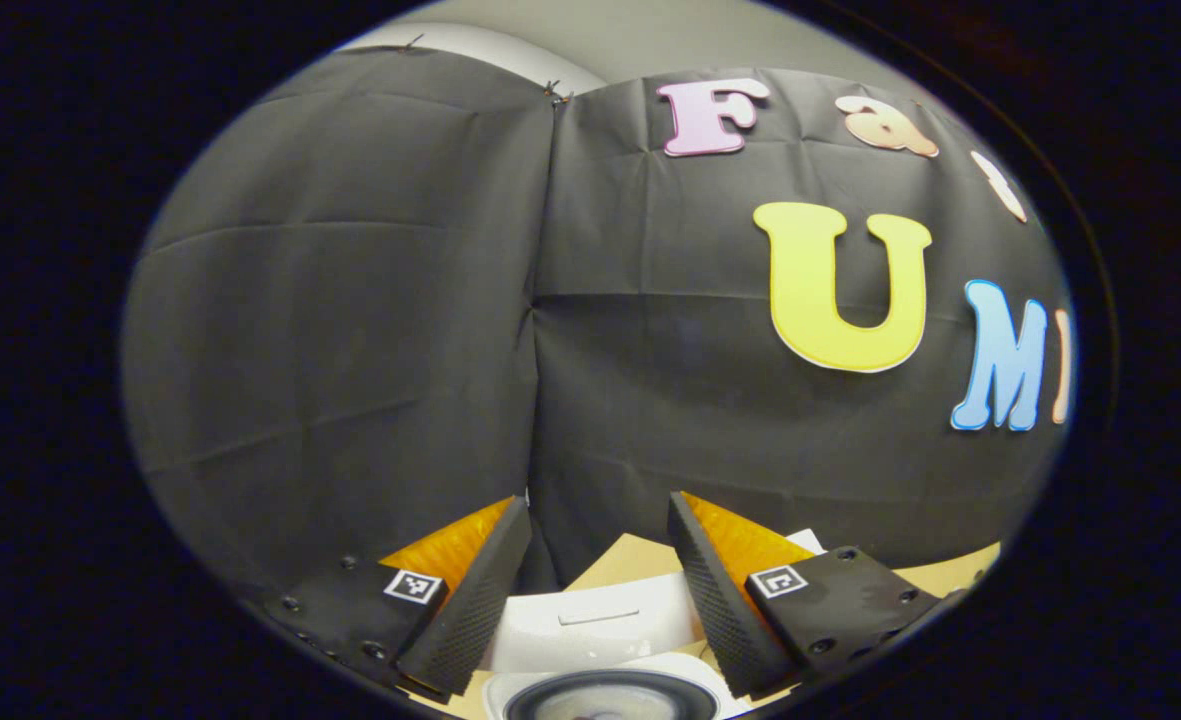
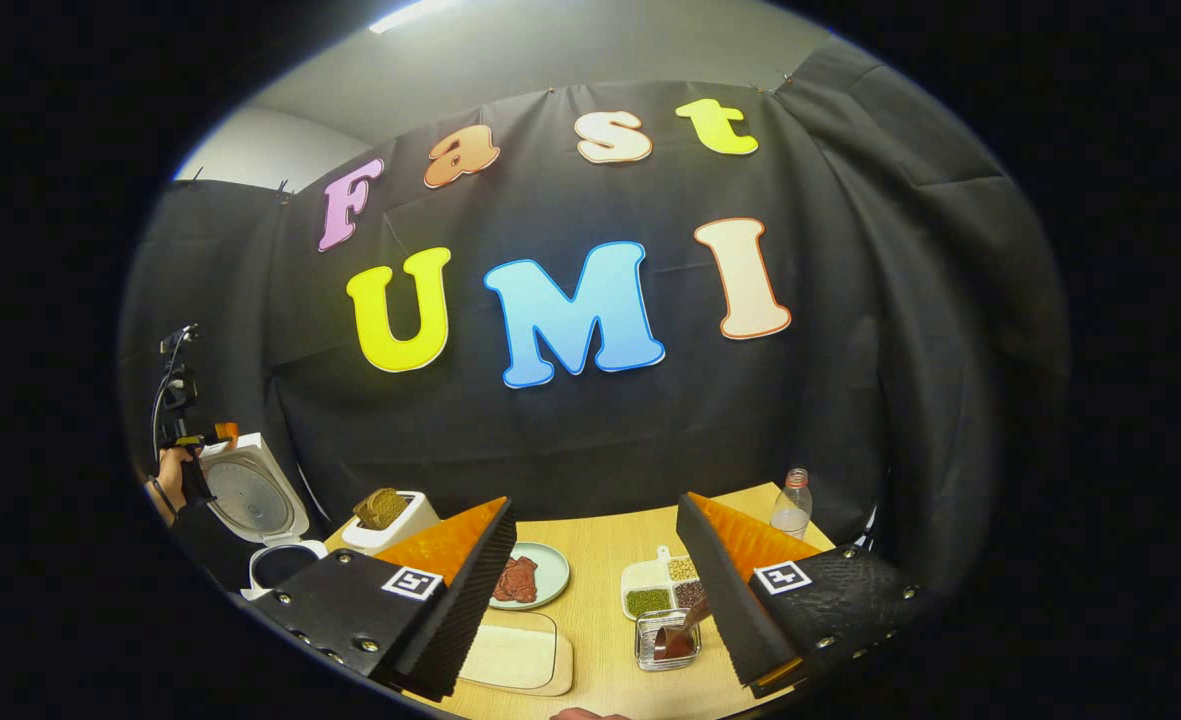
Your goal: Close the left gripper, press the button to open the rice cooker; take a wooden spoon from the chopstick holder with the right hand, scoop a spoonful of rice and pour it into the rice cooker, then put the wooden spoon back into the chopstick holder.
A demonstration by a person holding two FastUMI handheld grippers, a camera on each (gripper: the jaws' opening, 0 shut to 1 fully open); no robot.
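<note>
Grab pending: holding R claw (image 2: 595, 503) open, w/ wooden spoon (image 2: 688, 622) tilting right in chopstick holder (image 2: 650, 645) just ahead; holding L claw (image 1: 598, 503) open too.

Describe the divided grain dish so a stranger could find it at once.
Start at the wooden table in the right gripper view, then go towards its right side, short of the plastic bottle. The divided dish is white, holding separate green, pale and dark grains, unlike the round plate of meat to its left.
</note>
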